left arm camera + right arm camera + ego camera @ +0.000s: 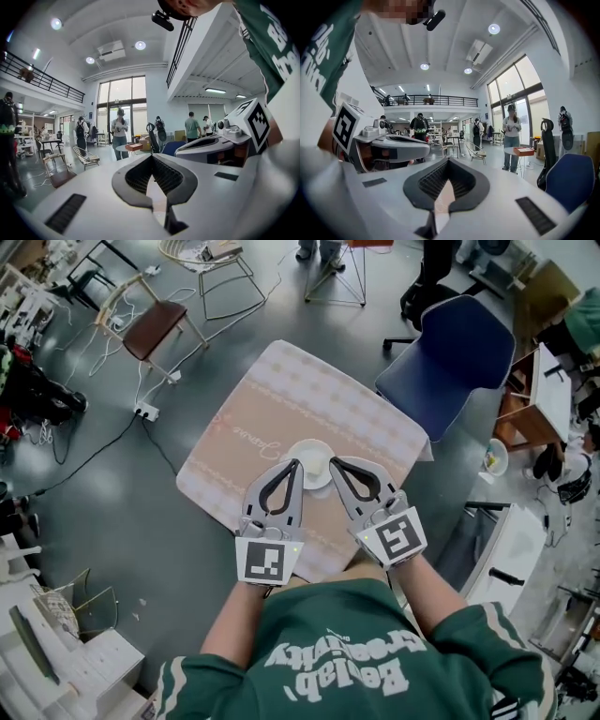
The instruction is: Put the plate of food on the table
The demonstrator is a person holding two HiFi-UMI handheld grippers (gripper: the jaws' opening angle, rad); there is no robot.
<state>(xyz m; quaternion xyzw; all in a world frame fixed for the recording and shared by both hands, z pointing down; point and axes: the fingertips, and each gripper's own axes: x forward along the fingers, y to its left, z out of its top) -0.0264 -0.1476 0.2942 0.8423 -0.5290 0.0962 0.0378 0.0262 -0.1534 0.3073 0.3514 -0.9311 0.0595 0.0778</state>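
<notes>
Grey, glossy floor (103, 493) fills the head view of a large open hall; my gripper views add tall windows (121, 101), an upper balcony railing (431, 99) and several people standing well off. At centre stands a square table (375, 427) under a pale pink and beige patterned cloth, set cornerwise to me. A blue chair (450, 362) sits just beside its far right edge; a wooden chair (155, 324) with a brown seat and a wire chair (211, 268) stand well apart at upper left. My left gripper (297, 464) and right gripper (332, 462) hang side by side over the cloth, each with its jaws closed tip to tip on nothing. The white plate (311, 454) rests mid-table, showing between the two tips; I cannot make out its contents. A power strip (145, 411) lies on the floor.
</notes>
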